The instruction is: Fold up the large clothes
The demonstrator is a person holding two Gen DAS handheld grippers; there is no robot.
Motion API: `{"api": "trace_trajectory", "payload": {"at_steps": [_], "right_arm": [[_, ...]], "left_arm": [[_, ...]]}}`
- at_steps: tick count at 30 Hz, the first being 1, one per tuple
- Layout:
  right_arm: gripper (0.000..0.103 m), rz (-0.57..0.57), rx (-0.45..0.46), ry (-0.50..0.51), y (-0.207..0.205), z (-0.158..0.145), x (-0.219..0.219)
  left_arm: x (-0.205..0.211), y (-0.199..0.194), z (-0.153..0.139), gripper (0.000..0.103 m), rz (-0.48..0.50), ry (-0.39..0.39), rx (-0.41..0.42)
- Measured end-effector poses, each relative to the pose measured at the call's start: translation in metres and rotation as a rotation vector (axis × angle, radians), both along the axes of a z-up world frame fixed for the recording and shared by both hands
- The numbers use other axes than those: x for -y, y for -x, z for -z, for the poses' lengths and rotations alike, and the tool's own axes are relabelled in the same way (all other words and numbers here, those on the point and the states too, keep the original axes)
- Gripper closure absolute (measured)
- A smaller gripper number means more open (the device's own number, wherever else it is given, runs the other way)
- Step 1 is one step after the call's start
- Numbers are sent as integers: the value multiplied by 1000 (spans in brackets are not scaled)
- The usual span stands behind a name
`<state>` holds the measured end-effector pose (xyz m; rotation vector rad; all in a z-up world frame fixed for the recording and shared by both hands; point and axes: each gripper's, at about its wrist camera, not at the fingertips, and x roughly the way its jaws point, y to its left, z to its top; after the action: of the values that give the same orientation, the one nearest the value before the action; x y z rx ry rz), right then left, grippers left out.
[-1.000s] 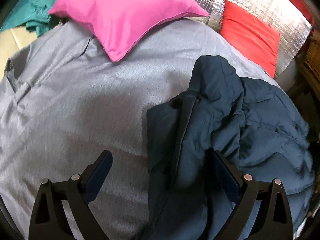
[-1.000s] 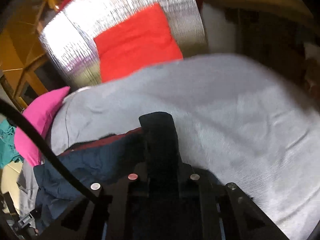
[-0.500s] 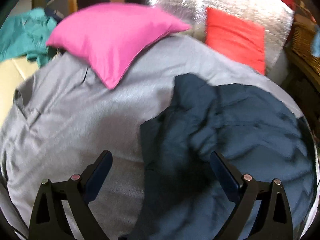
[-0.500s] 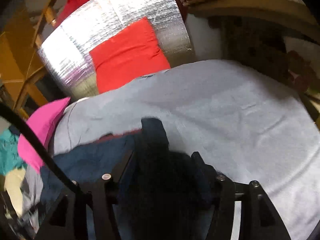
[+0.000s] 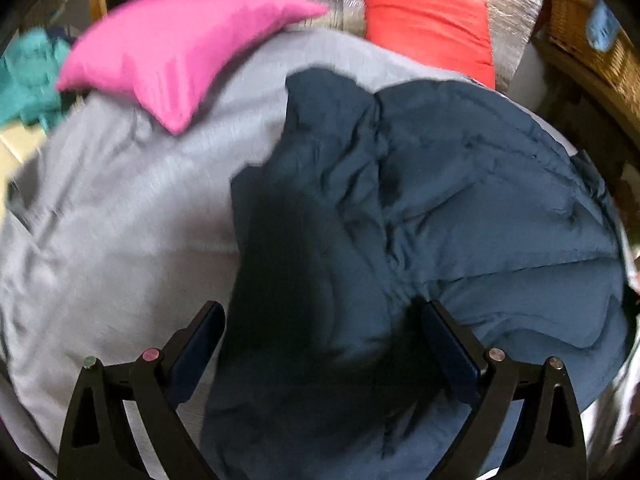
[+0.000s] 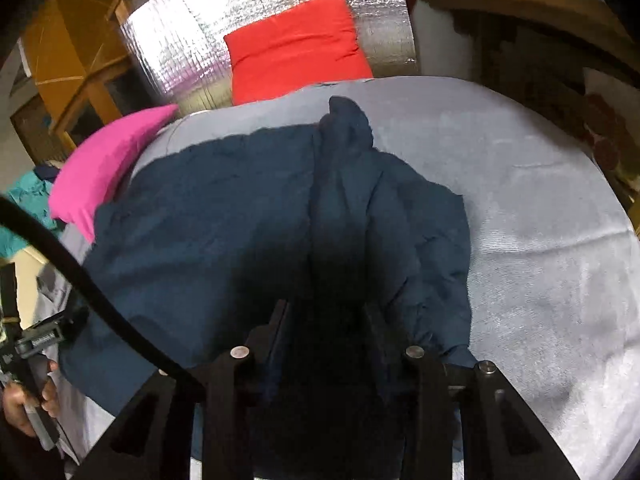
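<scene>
A large dark navy garment (image 5: 460,220) lies crumpled on a grey bed sheet (image 5: 120,220). My left gripper (image 5: 320,332) is open, with its jaws wide apart above the garment's near left edge and nothing held. In the right wrist view the same navy garment (image 6: 200,232) spreads to the left. My right gripper (image 6: 324,320) is shut on a bunched fold of it, which rises as a ridge between the fingers (image 6: 276,320). The grey sheet (image 6: 540,220) is bare on the right.
A pink pillow (image 5: 180,48) and a red cushion (image 5: 428,20) lie at the bed's far end against a silver foil panel (image 6: 260,12). Teal cloth (image 5: 28,76) is at far left. A wicker basket (image 5: 592,44) stands right. A black cable (image 6: 80,272) crosses the right view.
The navy garment has been pulled out and spread wider across the bed. The right gripper has drawn back with its fold. The left gripper stays open and has tilted toward the garment.
</scene>
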<state>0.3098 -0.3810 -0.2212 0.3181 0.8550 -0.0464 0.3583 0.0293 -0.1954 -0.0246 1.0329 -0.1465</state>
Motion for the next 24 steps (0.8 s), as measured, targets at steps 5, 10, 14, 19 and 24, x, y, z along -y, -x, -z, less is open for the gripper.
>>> {"api": "trace_trajectory", "payload": {"at_steps": [5, 10, 14, 19, 24], "right_arm": [[63, 16, 16, -78, 5, -9, 7], [48, 4, 60, -145, 22, -30, 15], [45, 7, 92, -199, 39, -40, 18], [45, 60, 59, -189, 45, -33, 23], [45, 14, -85, -210, 26, -2, 16]], "left_arm": [[-10, -1, -5, 4, -51, 58, -37], [-7, 22, -36, 4, -31, 53, 57], [-11, 43, -49, 4, -14, 153, 73], [-7, 55, -28, 4, 7, 71, 23], [-8, 44, -1, 4, 15, 31, -59]]}}
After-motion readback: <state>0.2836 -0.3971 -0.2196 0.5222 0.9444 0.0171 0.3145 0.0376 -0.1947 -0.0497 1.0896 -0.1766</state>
